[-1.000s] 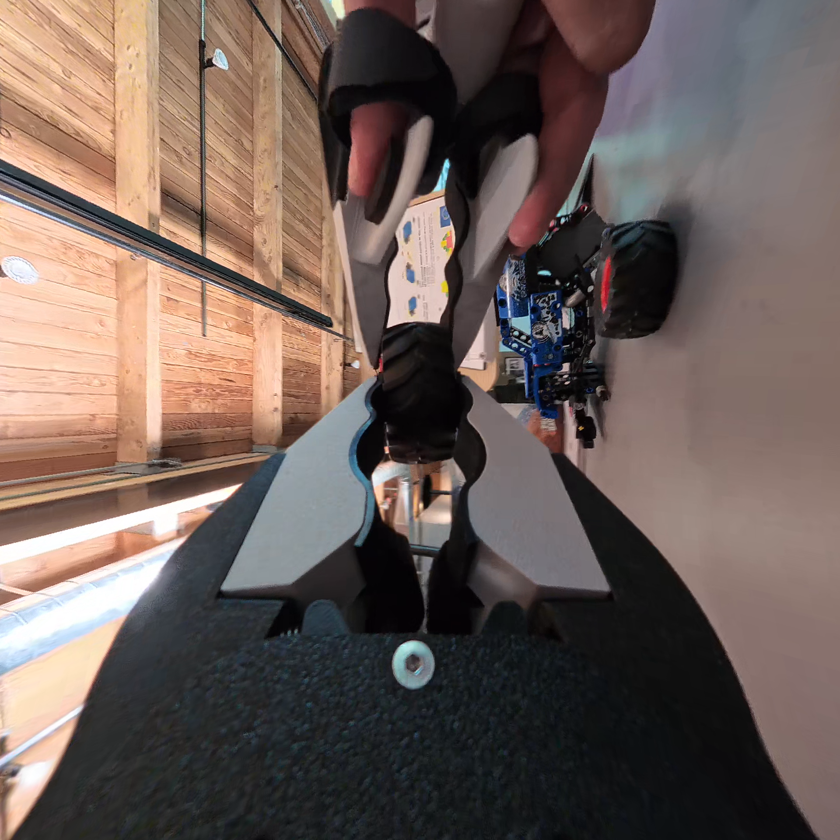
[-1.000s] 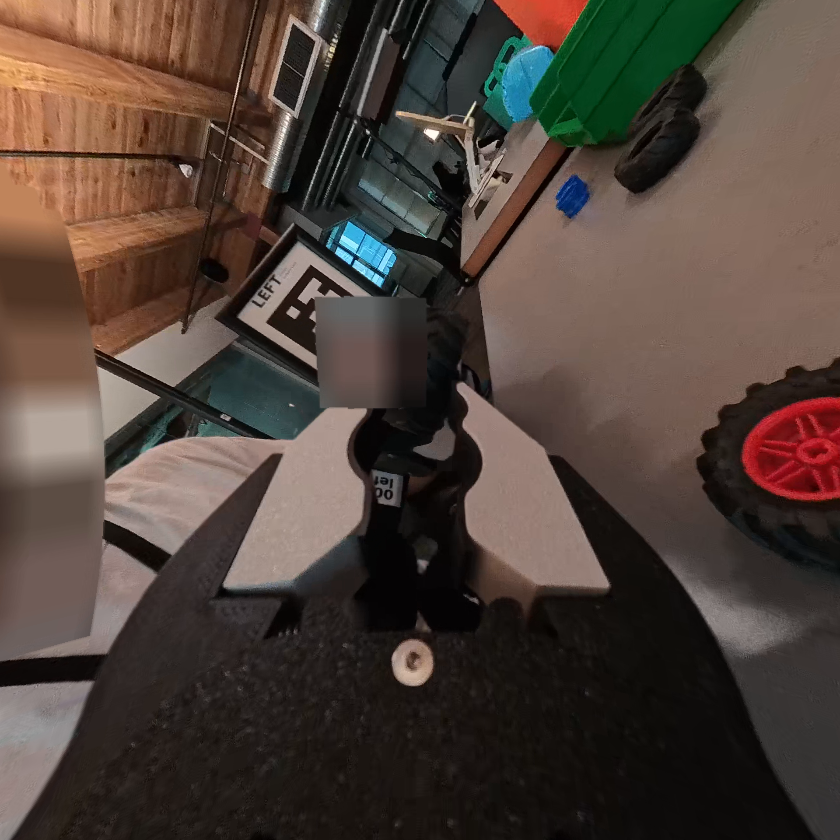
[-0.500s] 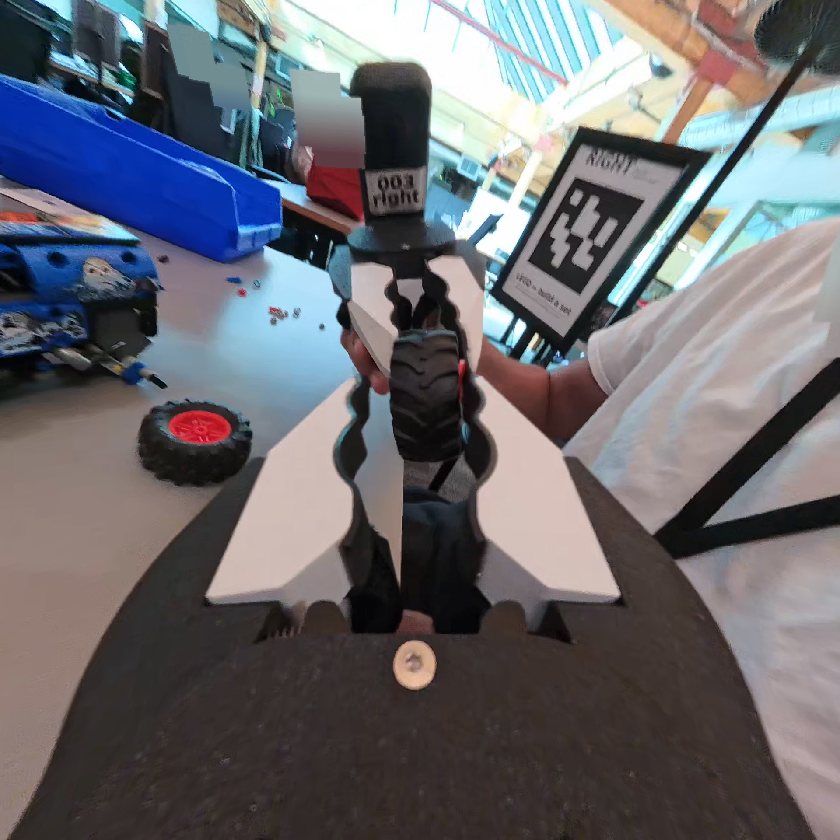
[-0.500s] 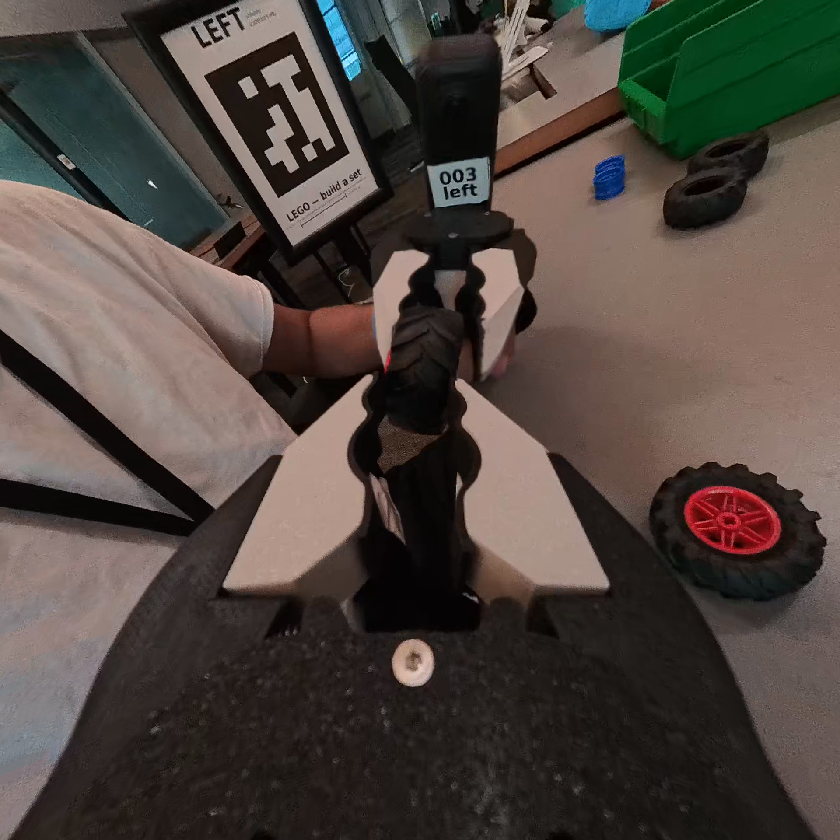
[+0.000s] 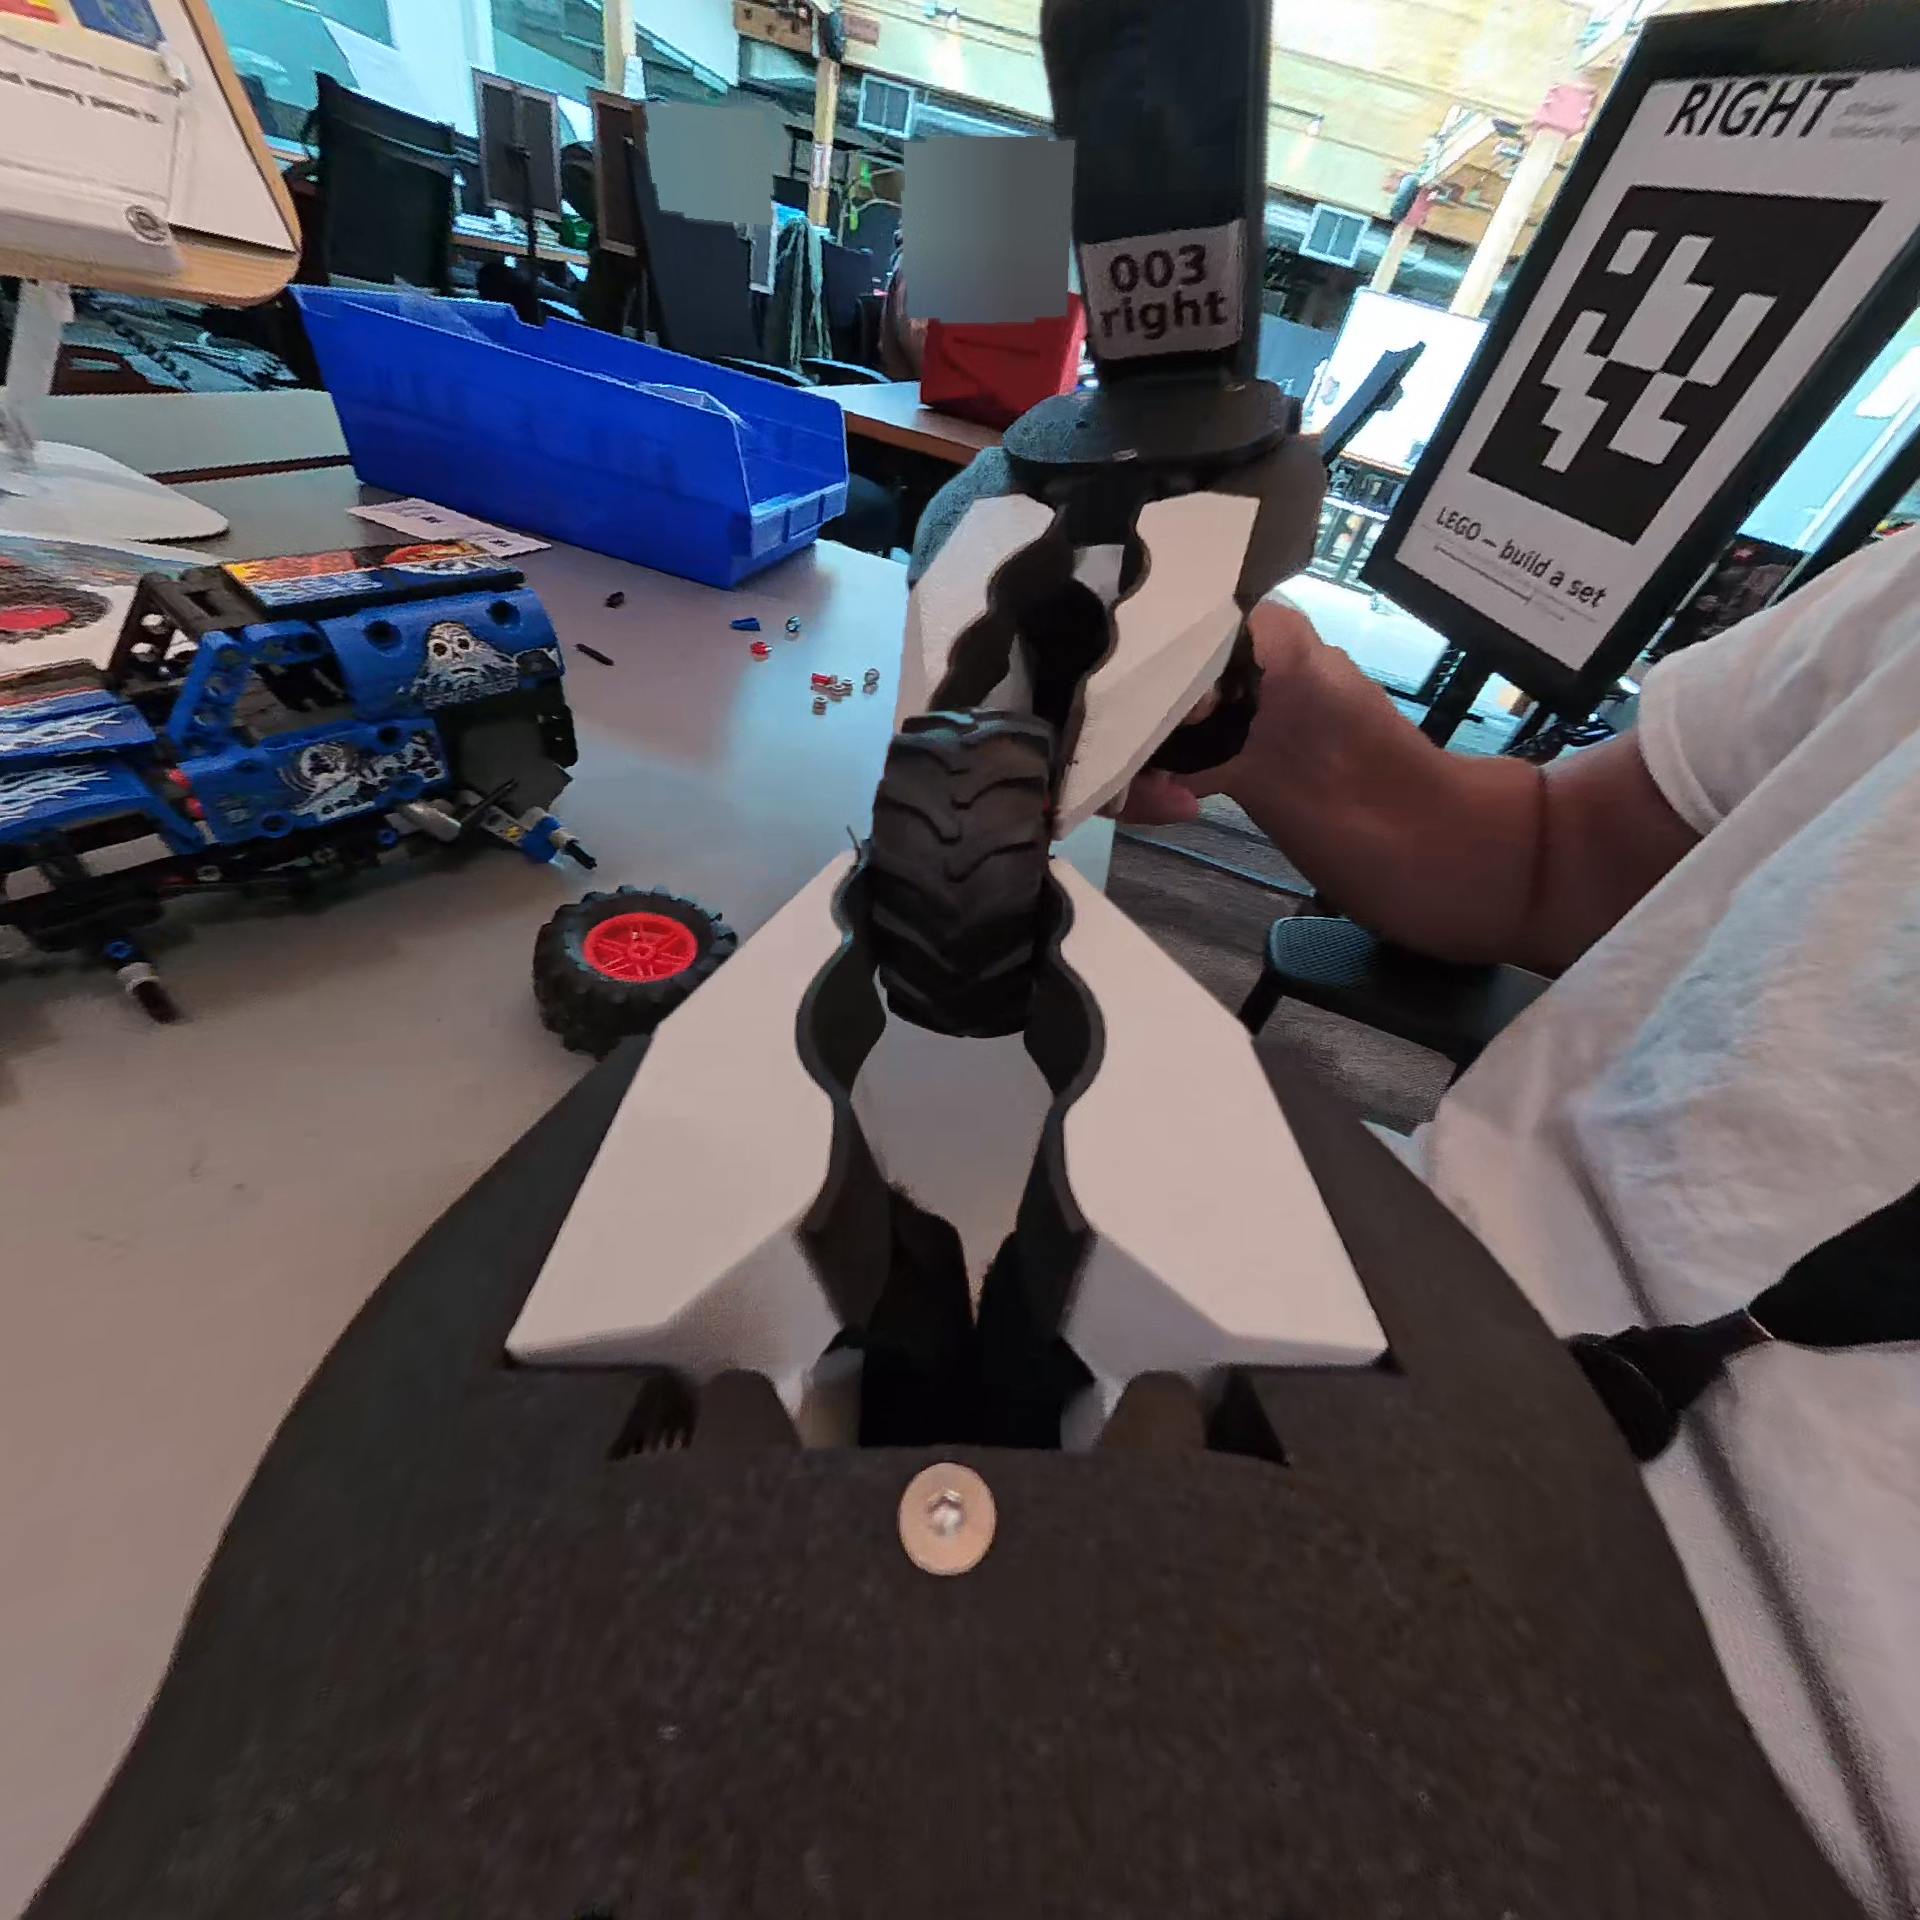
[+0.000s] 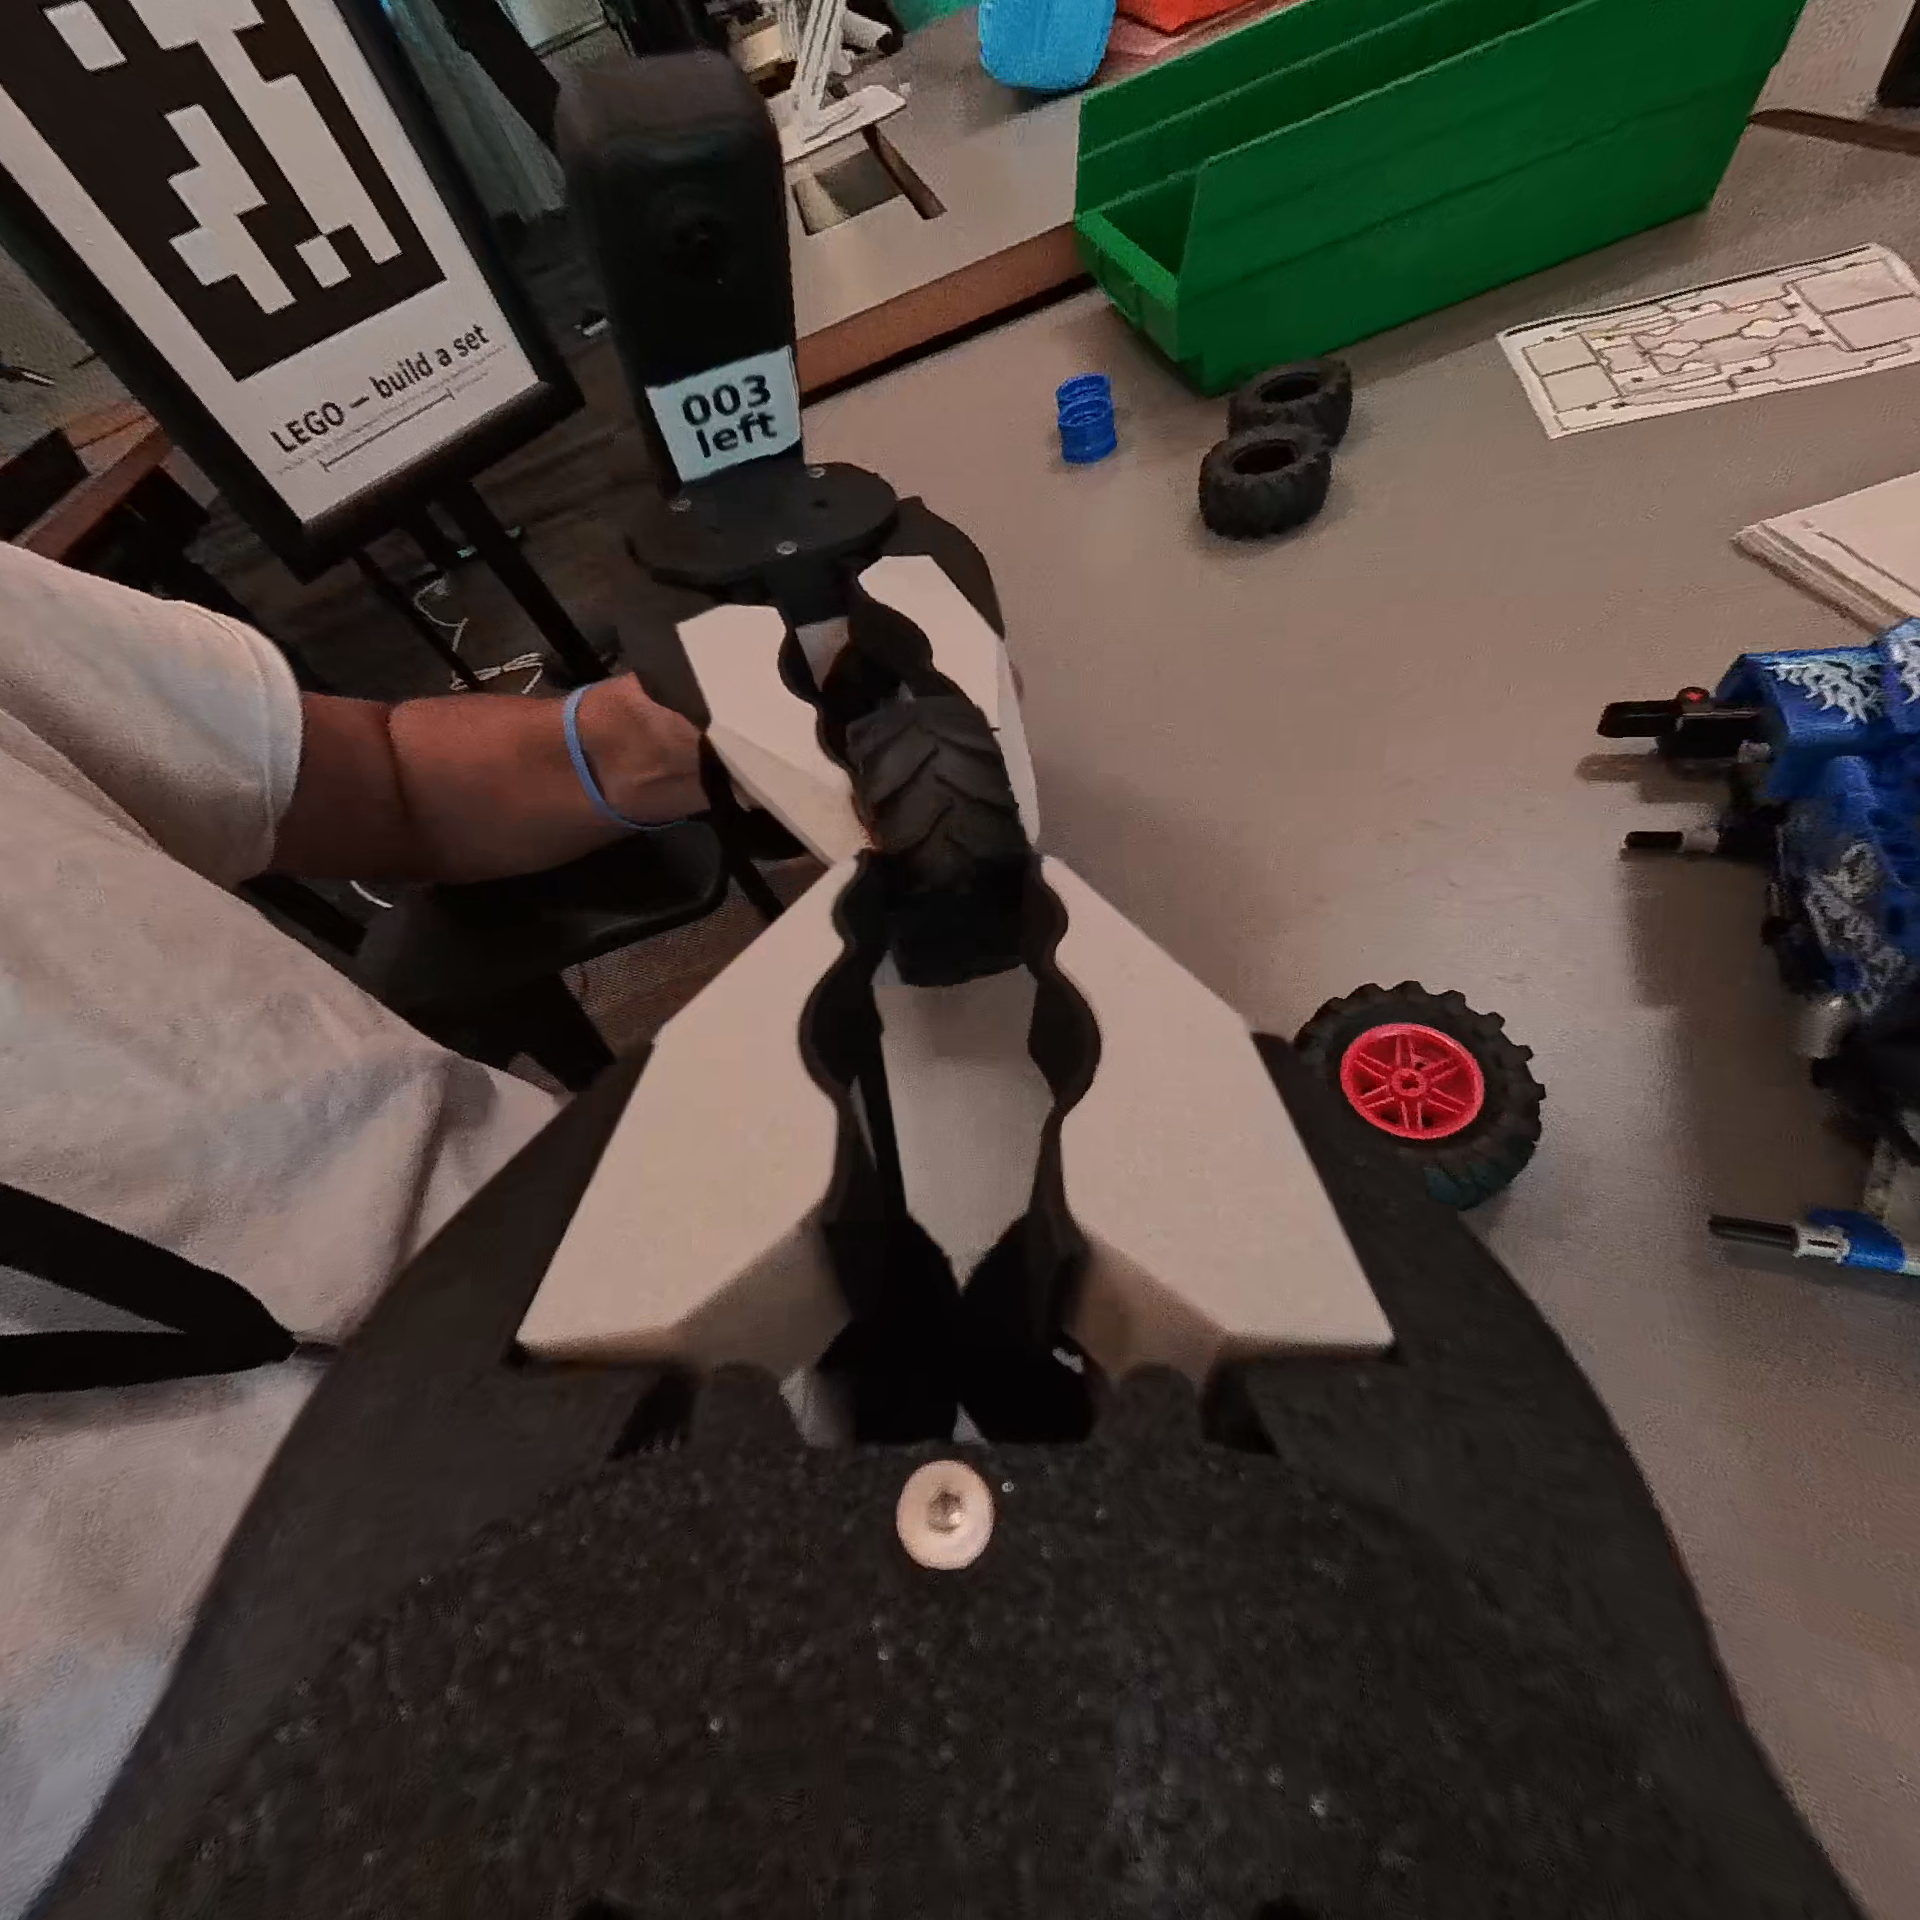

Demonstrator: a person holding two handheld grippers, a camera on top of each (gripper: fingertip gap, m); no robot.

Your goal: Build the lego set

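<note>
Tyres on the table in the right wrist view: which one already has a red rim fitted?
The lone tyre beside the blue truck; the two tyres near the green bin are hollow.

We see a shared workshop: long tables (image 6: 1299, 727), a blue parts bin (image 5: 582, 436), a green bin (image 6: 1403, 177), marker signs (image 5: 1662, 364) on stands.

Lettered labels (image 5: 1162, 296) on gripper handles; marker signs (image 5: 1652, 343) bear captions.
</note>
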